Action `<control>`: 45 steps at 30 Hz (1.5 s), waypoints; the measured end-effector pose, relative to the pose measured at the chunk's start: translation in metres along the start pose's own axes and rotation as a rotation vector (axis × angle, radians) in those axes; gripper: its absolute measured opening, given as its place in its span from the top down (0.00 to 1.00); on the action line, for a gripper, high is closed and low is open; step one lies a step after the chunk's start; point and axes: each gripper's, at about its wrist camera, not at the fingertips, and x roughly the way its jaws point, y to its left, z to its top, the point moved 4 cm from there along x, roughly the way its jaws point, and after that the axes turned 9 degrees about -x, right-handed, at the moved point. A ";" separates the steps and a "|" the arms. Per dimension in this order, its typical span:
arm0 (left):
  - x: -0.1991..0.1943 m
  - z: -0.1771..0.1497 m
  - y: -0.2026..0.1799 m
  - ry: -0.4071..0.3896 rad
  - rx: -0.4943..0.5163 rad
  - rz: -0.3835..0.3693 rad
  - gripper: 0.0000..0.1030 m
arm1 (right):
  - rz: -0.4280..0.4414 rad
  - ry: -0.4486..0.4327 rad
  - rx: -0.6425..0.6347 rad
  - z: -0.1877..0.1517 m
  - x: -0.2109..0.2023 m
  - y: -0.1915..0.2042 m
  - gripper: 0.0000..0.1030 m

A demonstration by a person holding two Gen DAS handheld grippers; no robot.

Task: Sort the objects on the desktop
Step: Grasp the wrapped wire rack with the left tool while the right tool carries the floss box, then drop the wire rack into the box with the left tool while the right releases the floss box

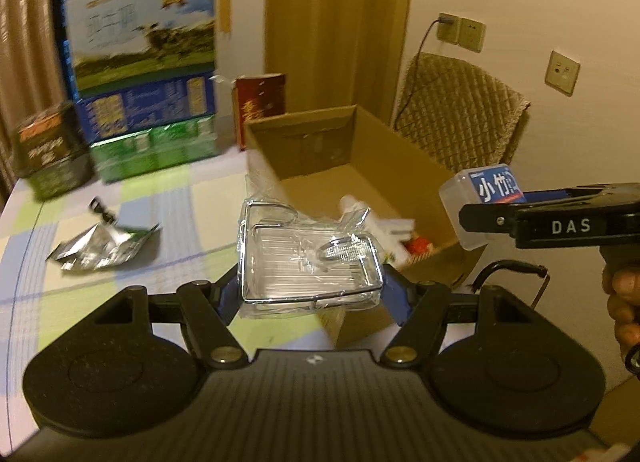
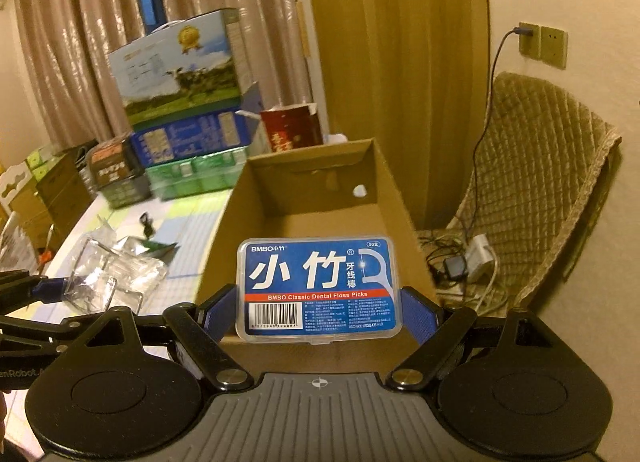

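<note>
Fingers, left wrist view: left gripper has its blue pads clamped on the two short ends of a clear plastic-wrapped wire rack, held in the air over the near left corner of the cardboard box.
Right gripper, same view: right gripper comes in from the right with the floss pick box carried above the box's right wall; a hand shows at the edge.
Box contents: white items and something red lie on the floor; blur keeps me from naming them.
Table: checked tablecloth with a torn foil wrapper left of the box.
Fingers, right wrist view: right gripper grips the floss pick box by its short ends, label up, over the near edge of the cardboard box.
Left gripper, same view: its load is visible at the left, though the jaws are hard to read here.
Handling, rack: light, stiff wire under slippery film; hold on the wire frame ends, not the loose wrap.
Handling, floss box: light, rigid, smooth plastic; a grip across the ends probably suits it.
</note>
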 end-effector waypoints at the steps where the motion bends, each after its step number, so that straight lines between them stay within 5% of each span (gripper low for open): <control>1: 0.005 0.004 -0.003 -0.001 0.003 -0.009 0.36 | -0.004 0.001 0.002 0.003 0.003 -0.005 0.20; 25: 0.108 0.036 -0.043 0.063 0.059 -0.125 0.33 | -0.046 0.039 0.045 0.021 0.053 -0.055 0.20; 45: 0.075 0.042 0.005 0.014 0.008 -0.049 0.29 | 0.041 0.009 0.097 0.028 0.057 -0.040 0.13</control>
